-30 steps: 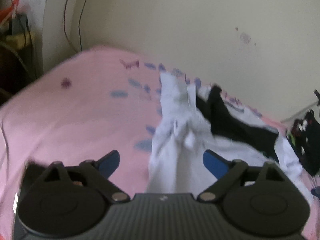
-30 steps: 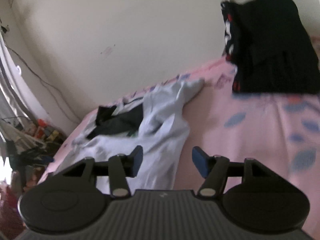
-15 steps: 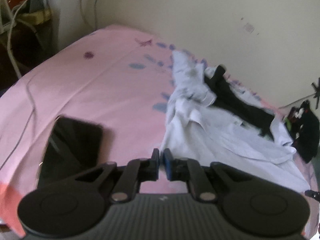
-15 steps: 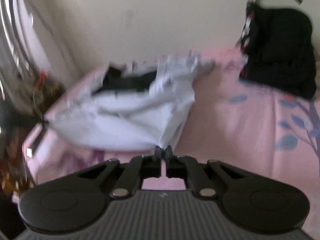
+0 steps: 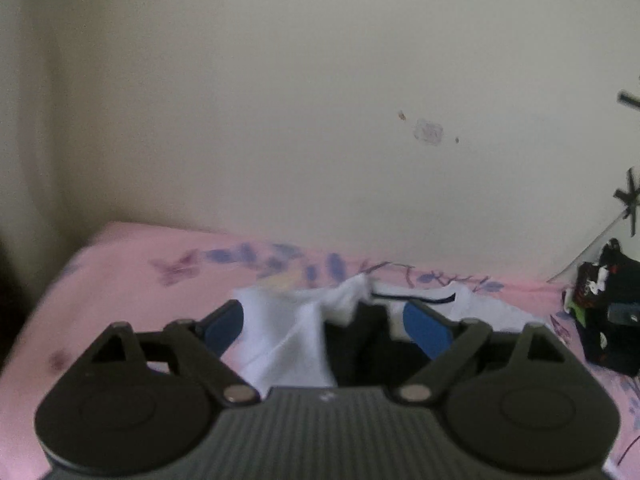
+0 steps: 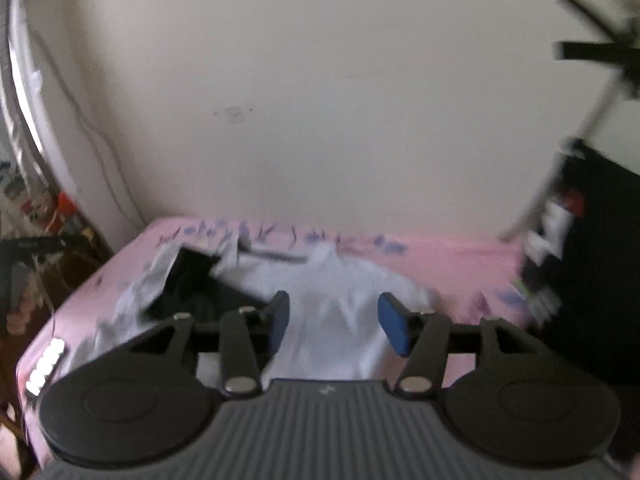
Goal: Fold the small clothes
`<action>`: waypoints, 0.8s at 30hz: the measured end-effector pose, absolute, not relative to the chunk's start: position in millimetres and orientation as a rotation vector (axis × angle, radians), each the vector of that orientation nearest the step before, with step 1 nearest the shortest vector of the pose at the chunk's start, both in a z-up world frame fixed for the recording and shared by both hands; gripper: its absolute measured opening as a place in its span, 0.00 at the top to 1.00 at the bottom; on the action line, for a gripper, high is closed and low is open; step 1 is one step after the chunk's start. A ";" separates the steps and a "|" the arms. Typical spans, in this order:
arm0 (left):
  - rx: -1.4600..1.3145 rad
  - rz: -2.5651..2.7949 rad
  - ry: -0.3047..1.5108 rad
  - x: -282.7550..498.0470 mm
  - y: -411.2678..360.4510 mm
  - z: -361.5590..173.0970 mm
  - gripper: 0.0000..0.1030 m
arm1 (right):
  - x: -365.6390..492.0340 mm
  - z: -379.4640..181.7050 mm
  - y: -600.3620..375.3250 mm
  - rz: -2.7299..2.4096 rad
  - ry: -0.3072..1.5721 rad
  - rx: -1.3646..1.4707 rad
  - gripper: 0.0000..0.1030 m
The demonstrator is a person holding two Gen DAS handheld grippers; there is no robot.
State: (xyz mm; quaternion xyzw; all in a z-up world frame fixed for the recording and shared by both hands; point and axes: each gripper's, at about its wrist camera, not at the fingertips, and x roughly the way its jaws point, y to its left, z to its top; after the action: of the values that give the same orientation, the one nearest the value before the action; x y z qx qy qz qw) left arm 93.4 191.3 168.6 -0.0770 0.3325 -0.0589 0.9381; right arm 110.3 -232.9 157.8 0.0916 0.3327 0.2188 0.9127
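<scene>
A white garment (image 5: 288, 332) with a black part (image 5: 360, 348) lies crumpled on the pink bed sheet (image 5: 120, 272), close to the wall. My left gripper (image 5: 324, 328) hovers just over its near edge, jaws opening. The cloth shows through the gap, but the blue pads (image 5: 224, 326) press on nothing. In the right wrist view the same white garment (image 6: 340, 280) spreads ahead, its black part (image 6: 192, 280) on the left. My right gripper (image 6: 336, 324) is over it, jaws opening, with no cloth pinched between them.
A heap of dark clothes (image 5: 612, 320) sits at the right end of the bed, seen also as a dark heap (image 6: 592, 260) in the right wrist view. The cream wall (image 5: 320, 120) rises just behind the bed. Clutter (image 6: 40, 220) stands past the bed's left edge.
Half a second ago both grippers were shut at the garment's near edge. Now both stand open, nearer the wall, and the cloth lies bunched on the sheet. The dark phone has left the left view.
</scene>
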 end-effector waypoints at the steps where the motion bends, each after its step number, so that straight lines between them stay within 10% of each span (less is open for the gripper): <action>1: -0.150 -0.122 0.710 120.6 180.8 161.9 0.13 | 130.9 152.3 -224.0 0.464 0.704 0.184 0.46; 10: -0.189 -0.165 0.962 255.1 140.0 73.3 0.27 | 253.5 71.0 -169.2 0.469 0.902 0.070 0.42; 12: -0.163 -0.182 0.997 261.1 132.4 61.3 0.54 | 260.0 59.8 -164.2 0.500 0.927 0.066 0.46; 15: -0.072 -0.148 0.970 260.5 123.2 58.5 0.92 | 255.9 57.8 -155.4 0.515 0.900 -0.007 1.00; 24: -0.169 -0.219 0.790 162.2 147.1 122.2 0.92 | 155.7 137.0 -154.9 0.643 0.685 -0.072 1.00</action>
State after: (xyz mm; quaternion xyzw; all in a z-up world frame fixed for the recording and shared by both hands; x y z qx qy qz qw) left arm 162.2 147.1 122.2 -0.0821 0.3834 -0.1065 0.9137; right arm 155.7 -154.9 137.0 -0.0347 0.3297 0.3098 0.8911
